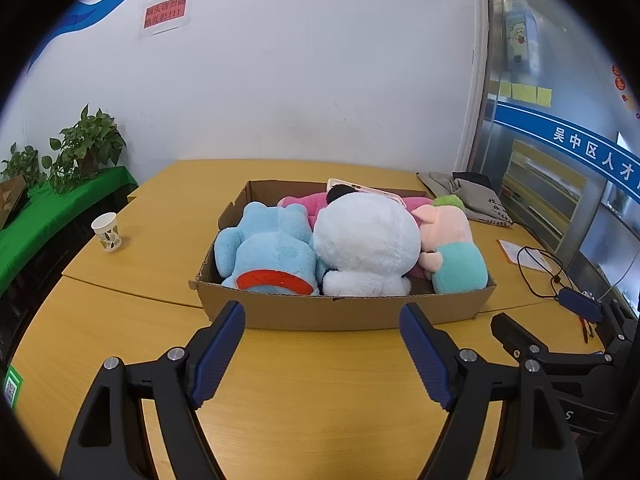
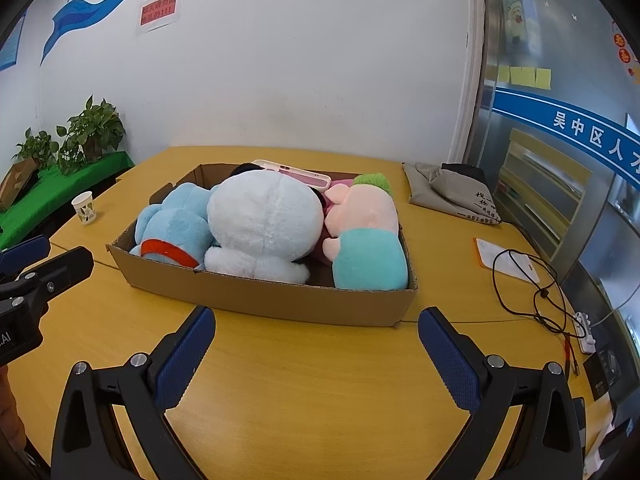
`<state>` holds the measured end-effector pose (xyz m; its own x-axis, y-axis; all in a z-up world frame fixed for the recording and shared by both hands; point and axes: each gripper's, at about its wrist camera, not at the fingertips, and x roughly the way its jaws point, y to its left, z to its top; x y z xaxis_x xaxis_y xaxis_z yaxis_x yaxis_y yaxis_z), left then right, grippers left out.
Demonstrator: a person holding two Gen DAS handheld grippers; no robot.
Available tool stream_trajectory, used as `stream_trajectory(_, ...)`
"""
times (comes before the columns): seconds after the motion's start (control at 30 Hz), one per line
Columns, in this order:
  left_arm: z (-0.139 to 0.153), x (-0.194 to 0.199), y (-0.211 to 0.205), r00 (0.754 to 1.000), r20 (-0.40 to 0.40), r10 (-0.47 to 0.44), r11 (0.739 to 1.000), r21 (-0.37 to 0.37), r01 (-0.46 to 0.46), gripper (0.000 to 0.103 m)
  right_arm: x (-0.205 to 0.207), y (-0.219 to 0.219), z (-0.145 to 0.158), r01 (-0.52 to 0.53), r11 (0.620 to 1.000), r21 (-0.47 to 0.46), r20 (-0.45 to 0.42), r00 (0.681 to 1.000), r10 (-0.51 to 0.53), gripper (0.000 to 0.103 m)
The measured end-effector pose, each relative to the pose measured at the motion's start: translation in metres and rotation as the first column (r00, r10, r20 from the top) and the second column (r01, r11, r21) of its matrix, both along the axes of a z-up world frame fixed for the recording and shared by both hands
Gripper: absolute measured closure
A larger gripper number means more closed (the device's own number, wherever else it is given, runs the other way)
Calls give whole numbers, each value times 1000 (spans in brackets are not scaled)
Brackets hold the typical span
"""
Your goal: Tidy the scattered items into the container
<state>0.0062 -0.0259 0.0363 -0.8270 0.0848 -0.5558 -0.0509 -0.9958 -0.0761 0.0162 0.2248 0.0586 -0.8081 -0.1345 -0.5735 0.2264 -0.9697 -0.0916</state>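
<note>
A shallow cardboard box stands on the wooden table. Inside lie a blue plush toy, a big white plush toy, a pink pig plush in teal, a pink plush and a white-pink case at the back. My left gripper is open and empty, just before the box's near wall. My right gripper is open and empty, also before the box. Each gripper shows at the edge of the other's view.
A paper cup stands left of the box. A grey cloth bag, a paper card, black cable and a power strip lie at the right. Potted plants stand on a green shelf at left.
</note>
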Motion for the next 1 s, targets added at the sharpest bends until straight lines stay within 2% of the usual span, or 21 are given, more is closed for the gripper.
stream_trajectory(0.33,-2,-3,-2,1000,7,1,1000,6,-1,24,-2,1,-5,-5,1000,-2,13,1000,5,0)
stream_trajectory(0.6,-10,-7,7,999,21,-27,998,-53,28,24,-5,1,-11,-3,1000,5,27,1000,3,0)
stream_trajectory(0.8,-16,-10,10,996,58,-61,998,-29,63,23,-6,1,-15,-1,1000,14,39,999,0,0)
stream_trajectory(0.9,-18,-9,12,997,62,-36,997,-59,39,23,-7,2,-15,4,1000,8,42,999,-5,0)
stream_trajectory(1.0,-20,-9,13,996,78,-51,996,-69,56,23,-7,2,-17,2,1000,22,43,999,-3,0)
